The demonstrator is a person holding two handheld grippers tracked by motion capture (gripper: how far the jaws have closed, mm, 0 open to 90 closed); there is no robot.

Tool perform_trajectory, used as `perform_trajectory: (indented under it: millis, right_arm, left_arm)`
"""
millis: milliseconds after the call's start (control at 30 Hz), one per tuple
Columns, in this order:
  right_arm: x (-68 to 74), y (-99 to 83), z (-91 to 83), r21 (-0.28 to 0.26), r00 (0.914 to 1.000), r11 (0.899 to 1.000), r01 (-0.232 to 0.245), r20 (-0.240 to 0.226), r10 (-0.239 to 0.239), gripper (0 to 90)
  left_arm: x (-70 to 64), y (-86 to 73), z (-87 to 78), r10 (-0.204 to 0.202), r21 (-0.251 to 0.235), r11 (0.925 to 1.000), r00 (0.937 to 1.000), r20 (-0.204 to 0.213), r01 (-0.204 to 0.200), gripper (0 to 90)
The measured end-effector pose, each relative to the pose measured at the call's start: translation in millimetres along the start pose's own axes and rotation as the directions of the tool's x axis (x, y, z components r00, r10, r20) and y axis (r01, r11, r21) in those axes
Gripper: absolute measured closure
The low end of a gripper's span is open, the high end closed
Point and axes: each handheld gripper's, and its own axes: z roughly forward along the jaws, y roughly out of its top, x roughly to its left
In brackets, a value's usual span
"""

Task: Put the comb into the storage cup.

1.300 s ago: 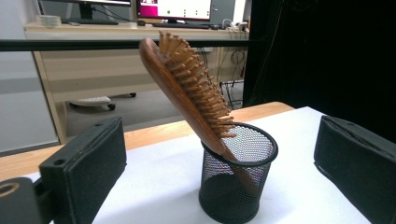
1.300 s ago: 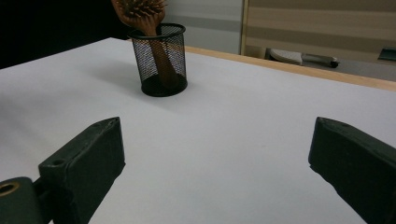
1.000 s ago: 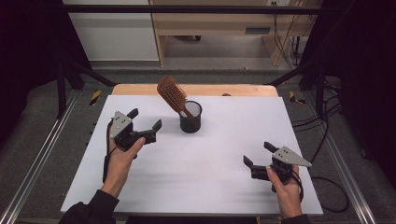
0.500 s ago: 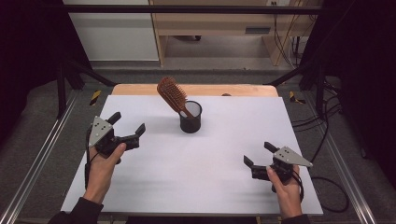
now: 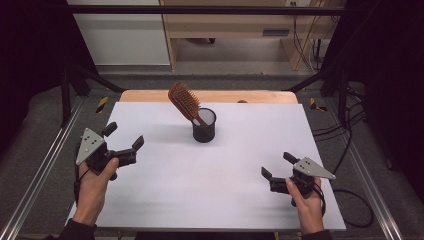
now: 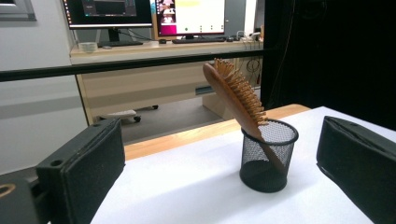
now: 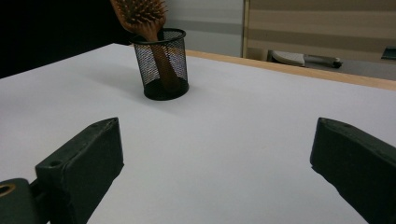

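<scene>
On the table (image 5: 165,195) I count one wooden hairbrush (image 5: 183,101) and one black mesh cup (image 5: 204,126), plus my two grippers. The cup stands upright near the middle of the far edge, a little in from the bare wooden strip that runs along that edge. The hairbrush sits handle-down in the cup and leans toward the far left corner, its bristled head well clear of the rim (in the left gripper view the bristles face up and to the right).

My left gripper (image 5: 123,141) is over the left edge, about halfway along it, with its jaws spread wide and nothing between them. It points toward the cup, which lies well apart from it, ahead and toward the far edge; in the left gripper view the cup (image 6: 267,154) and hairbrush (image 6: 236,95) appear between the two jaws, nearer the right one.

My right gripper (image 5: 277,166) is near the near right corner, jaws likewise wide apart and holding nothing. The cup (image 7: 161,63) is well away from it, up toward the far edge, above its left jaw in the right gripper view, with the hairbrush (image 7: 142,16) rising out of it.
</scene>
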Motion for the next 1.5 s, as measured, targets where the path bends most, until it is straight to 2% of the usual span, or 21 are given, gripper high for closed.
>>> perform_trajectory:
  millis: [200, 533, 600, 733, 1067, 1333, 1500]
  right_arm:
    - [0.2, 0.8, -3.1, -0.01, 0.9999, 1.0, 0.013, 0.01, -0.013, 3.0]
    - [-0.7, 0.4, -6.7, -0.03, 0.9995, 0.999, 0.028, 0.015, -0.027, 3.4]
    - [-0.3, 0.1, -6.8, -0.031, 0.9993, 0.999, 0.034, 0.013, -0.034, 3.4]
    - [-0.4, -0.2, -7.5, -0.034, 0.999, 0.998, 0.044, 0.013, -0.044, 3.5]
    - [-2.1, -1.0, -9.2, -0.047, 0.9982, 0.997, 0.056, 0.023, -0.055, 3.5]
    - [-3.8, -1.9, -11.0, -0.057, 0.9976, 0.996, 0.064, 0.028, -0.063, 3.5]
    - [-5.8, -2.4, -13.2, -0.067, 0.9976, 0.996, 0.063, 0.035, -0.06, 3.4]
  left_arm:
    - [7.4, -7.8, -10.5, -0.02, -0.009, 0.9998, 0.9998, -0.006, 0.02, 1.2]
    - [19.8, -26.2, -27.3, -0.043, -0.007, 0.9991, 0.9977, -0.052, 0.043, 1.3]
    - [21.2, -30.2, -30.3, -0.037, -0.002, 0.9993, 0.9977, -0.057, 0.037, 1.5]
    - [22.6, -39.6, -35.5, -0.051, 0.001, 0.9987, 0.9967, -0.063, 0.051, 1.5]
    - [21.9, -51.8, -42.3, -0.056, 0.009, 0.9984, 0.9971, -0.051, 0.056, 1.9]
    - [18.9, -57.8, -45.0, -0.042, 0.022, 0.9988, 0.9988, -0.026, 0.043, 2.2]
    - [18.0, -61.1, -46.2, -0.05, 0.019, 0.9986, 0.9987, -0.009, 0.05, 2.3]
